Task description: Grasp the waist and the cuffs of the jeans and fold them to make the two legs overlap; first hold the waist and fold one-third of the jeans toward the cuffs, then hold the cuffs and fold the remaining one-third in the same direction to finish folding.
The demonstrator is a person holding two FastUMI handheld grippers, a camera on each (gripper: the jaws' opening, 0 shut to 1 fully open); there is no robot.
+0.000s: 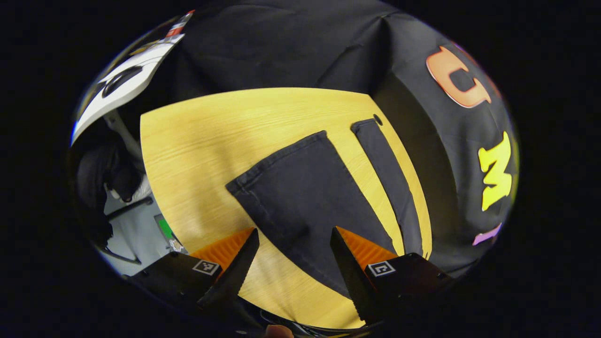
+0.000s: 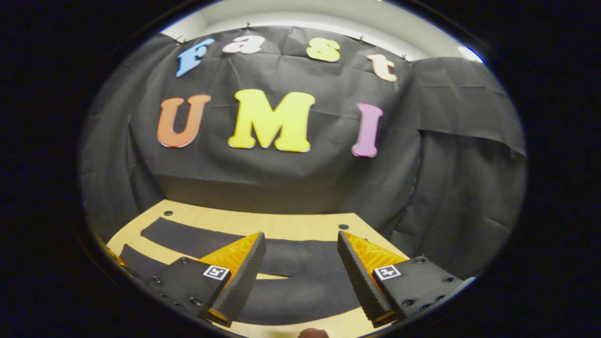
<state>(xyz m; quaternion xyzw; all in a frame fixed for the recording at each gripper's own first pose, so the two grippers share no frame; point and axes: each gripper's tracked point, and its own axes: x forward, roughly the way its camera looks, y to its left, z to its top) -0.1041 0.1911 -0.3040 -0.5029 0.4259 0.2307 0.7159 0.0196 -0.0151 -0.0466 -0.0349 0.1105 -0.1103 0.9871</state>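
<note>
The jeans (image 1: 305, 197) lie flat on the bench (image 1: 202, 145), legs spread apart. Both the left tongs (image 1: 293, 251) and the right tongs (image 2: 300, 263) hang open above the jeans, holding nothing. The cloth looks soft, thick and floppy, so pinch the hem edges.

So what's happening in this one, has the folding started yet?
Not yet, by the look of it. A pair of dark denim jeans lies flat on the light wooden table with its two legs spread apart, not overlapped. The left gripper hovers open above the nearer leg, near its cuff end. The right gripper is also open, above the jeans farther along. Neither holds any fabric.
</note>
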